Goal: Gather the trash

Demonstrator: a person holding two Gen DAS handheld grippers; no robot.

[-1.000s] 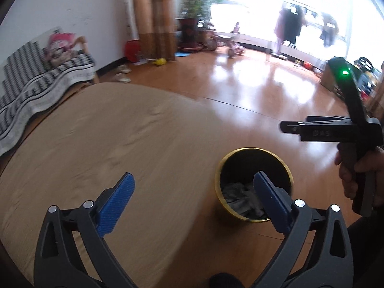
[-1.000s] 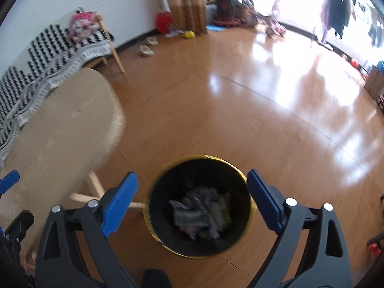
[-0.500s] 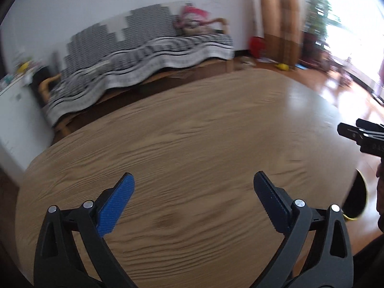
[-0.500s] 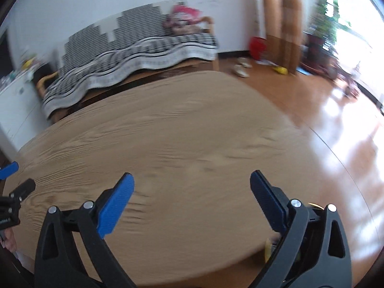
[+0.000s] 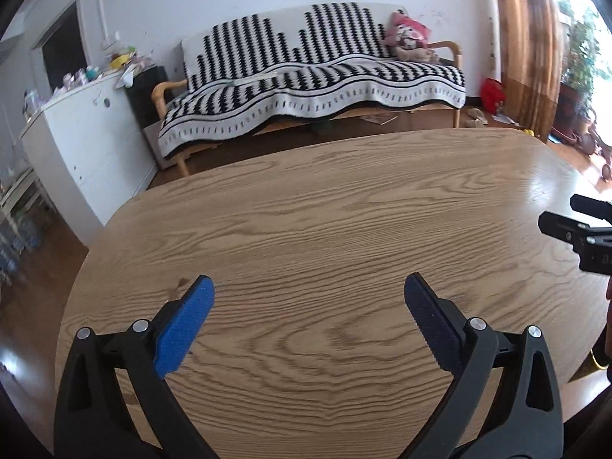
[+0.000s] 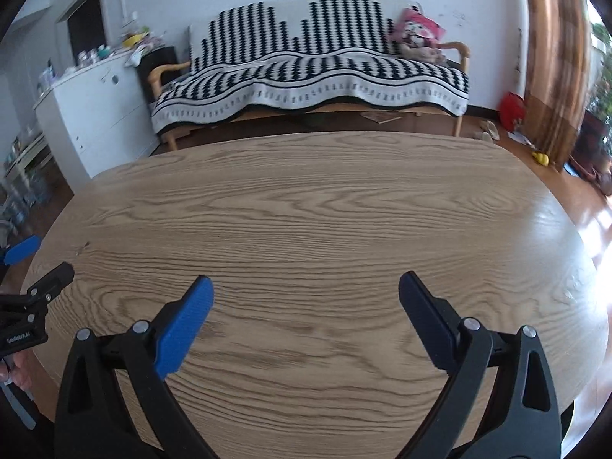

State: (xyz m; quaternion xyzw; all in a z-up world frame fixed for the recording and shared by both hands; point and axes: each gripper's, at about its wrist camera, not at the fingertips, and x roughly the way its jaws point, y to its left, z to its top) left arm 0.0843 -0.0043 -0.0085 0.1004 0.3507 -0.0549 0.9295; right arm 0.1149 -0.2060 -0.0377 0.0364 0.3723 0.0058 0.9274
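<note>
Trash: none visible on the table [image 5: 344, 229] in either view; bare wood grain near to far. A sliver of yellow rim [image 5: 594, 361] shows past the table's near right edge, low down, possibly a bin; too little of it in view to tell.

My left hand-held gripper [image 5: 308, 306] hovers over the near part of the table, jaws spread wide, nothing between them. My right hand-held gripper [image 6: 304, 302] likewise, gaping and empty, just right of the left one.

Step in hand, as I judge it: a last check for leftovers. To do it well, I should sweep both cameras slowly along the table's edges and the floor [image 6: 596, 225] beside it, jaws kept spread, before calling it done.
</note>
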